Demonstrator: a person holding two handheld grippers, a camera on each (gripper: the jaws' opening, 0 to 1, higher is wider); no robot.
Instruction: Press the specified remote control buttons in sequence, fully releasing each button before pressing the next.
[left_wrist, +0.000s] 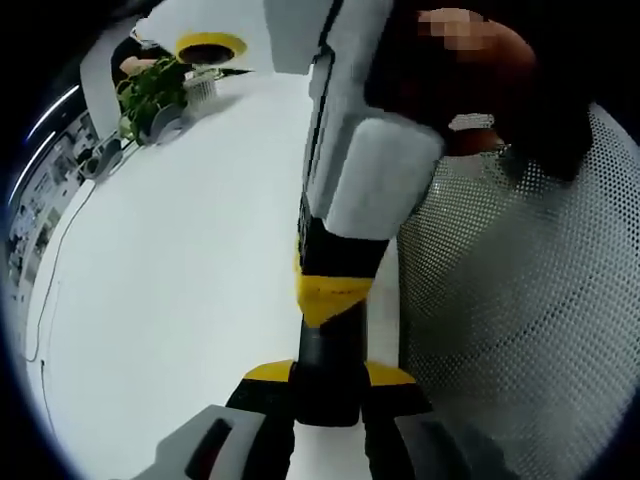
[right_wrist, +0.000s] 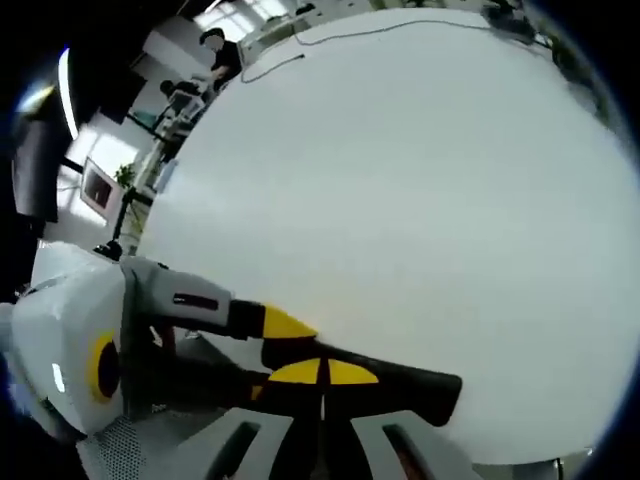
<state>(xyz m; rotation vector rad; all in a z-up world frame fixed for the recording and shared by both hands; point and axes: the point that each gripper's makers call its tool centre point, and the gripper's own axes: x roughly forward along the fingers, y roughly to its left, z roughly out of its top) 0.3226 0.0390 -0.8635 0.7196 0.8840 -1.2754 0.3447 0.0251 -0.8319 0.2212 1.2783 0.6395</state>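
A black remote control (left_wrist: 328, 345) sticks up end-on between the yellow-tipped jaws of my left gripper (left_wrist: 330, 376), which is shut on it. My right gripper (left_wrist: 335, 296) comes down from the top, a white body with dark jaws. Its yellow tips are closed together and touch the remote's upper face. In the right gripper view, my right gripper (right_wrist: 320, 372) has its tips pressed together on the remote (right_wrist: 425, 385), which runs off to the right. The left gripper (right_wrist: 282, 332) reaches in from the left. The remote's buttons are hidden.
The white table (left_wrist: 190, 260) spreads wide behind the remote. At its far corner stand a green plant (left_wrist: 150, 95) and a yellow round object (left_wrist: 210, 45). A thin cable (right_wrist: 300, 50) lies along the far edge. White mesh fabric (left_wrist: 520, 310) rises close on the right.
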